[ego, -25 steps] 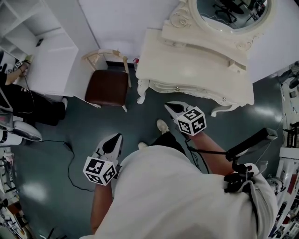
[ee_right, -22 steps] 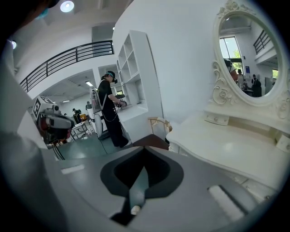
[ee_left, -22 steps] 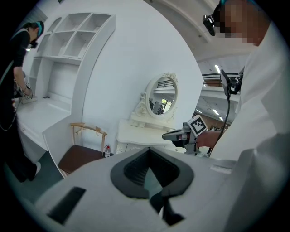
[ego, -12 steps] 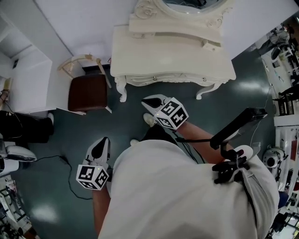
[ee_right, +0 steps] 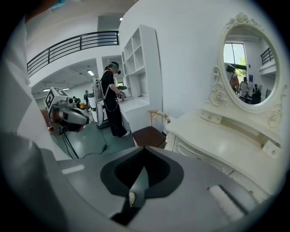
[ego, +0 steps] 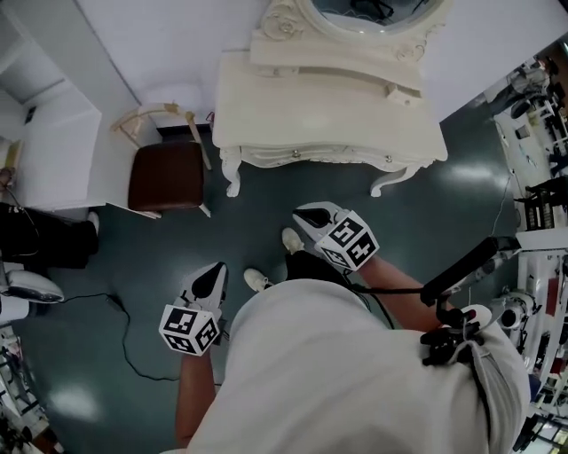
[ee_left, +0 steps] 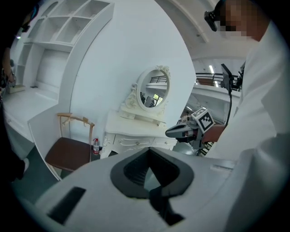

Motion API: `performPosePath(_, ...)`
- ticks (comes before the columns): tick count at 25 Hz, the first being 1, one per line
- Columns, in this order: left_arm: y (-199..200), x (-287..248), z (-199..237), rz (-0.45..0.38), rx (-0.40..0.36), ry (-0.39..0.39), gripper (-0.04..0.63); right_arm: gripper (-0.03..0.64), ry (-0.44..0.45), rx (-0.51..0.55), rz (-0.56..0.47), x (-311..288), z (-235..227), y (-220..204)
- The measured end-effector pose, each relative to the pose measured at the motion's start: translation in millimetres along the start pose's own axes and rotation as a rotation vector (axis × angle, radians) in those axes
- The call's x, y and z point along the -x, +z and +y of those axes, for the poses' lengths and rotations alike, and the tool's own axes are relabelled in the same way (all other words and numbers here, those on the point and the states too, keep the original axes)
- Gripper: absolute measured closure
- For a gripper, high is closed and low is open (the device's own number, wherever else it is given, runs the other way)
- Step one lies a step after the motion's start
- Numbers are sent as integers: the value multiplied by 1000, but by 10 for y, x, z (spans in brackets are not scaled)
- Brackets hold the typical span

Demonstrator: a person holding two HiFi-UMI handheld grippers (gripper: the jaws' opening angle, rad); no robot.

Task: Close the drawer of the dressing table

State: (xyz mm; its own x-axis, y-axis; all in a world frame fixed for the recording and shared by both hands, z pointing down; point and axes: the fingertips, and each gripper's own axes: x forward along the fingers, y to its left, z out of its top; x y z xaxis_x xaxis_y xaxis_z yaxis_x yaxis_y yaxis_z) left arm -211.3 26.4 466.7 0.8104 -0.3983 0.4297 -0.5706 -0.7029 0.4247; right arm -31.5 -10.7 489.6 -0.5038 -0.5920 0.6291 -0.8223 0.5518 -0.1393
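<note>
Right gripper (ego: 303, 214): clenched on nothing, held in front of your waist and aimed toward the table, well apart from it.
Left gripper (ego: 216, 273): jaws together and empty, low at your left side over the floor.
Drawer (ego: 297, 155): in the front apron of the dressing table (ego: 328, 111), under the top. The knobbed fronts look flush from here, so it is probably already in.
Handling: expect a stiff wooden front that slides lightly. Push flat beside a knob rather than pinching it.
Edges: mind the overhanging top, the carved legs and the fragile mirror (ego: 373, 13).
Room: open floor ahead of you. The chair (ego: 167, 176) stands just beside the table's left end, and a cable (ego: 124, 328) lies at your left.
</note>
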Motion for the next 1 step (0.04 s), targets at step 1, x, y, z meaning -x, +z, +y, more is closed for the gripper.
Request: performPosePath(1,-18,-41,-11,14,-7,-12,595,618,-12,2,13,53,-2,-68)
